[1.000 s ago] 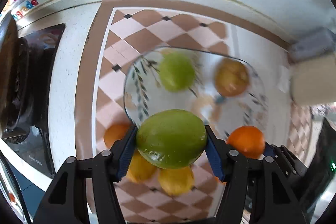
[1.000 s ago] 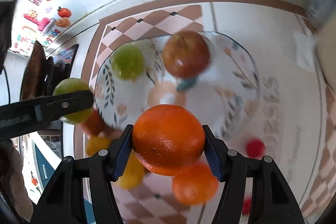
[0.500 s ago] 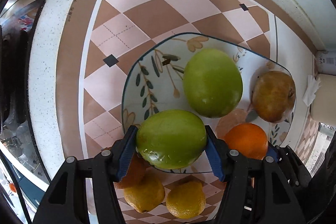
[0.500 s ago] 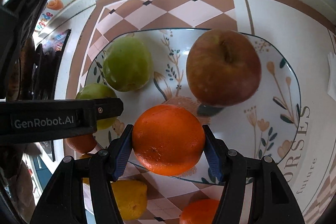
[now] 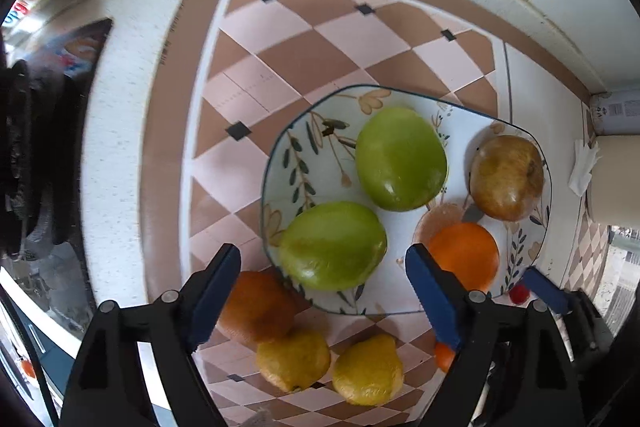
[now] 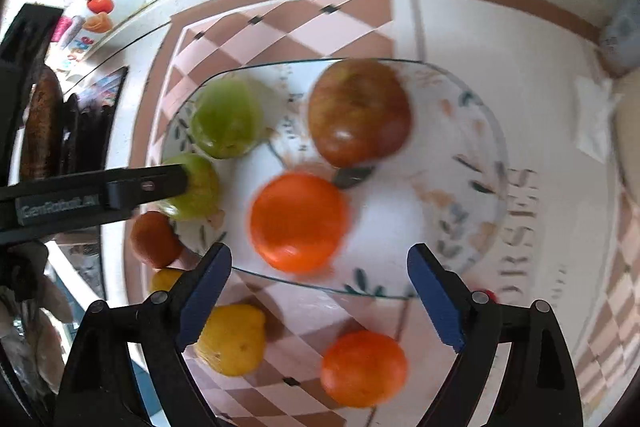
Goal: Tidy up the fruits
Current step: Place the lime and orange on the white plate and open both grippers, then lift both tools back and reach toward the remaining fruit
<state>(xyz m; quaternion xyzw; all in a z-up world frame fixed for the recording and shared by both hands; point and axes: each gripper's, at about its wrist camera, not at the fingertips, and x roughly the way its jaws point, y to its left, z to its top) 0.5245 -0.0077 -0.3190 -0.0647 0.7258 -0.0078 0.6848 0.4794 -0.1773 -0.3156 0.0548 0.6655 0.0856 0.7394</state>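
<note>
Checkered pink-and-brown tiled surface [image 5: 280, 39] beneath our floral glass plate [image 5: 296, 163]; left gripper [image 5: 323, 291] fingers just spread wide, green apple [image 5: 334, 245] released on plate; right gripper [image 6: 320, 291] likewise, round orange [image 6: 298, 223] freed.

Black gripper [image 5: 323, 279] arms, blue pads, silver screws

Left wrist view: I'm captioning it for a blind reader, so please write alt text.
The open left gripper hangs above a green fruit resting at the near edge of a floral ceramic plate, its jaws having just opened. A second green fruit, a brownish apple and an orange share the plate; two yellow lemons lie on the checked mat below.
</note>
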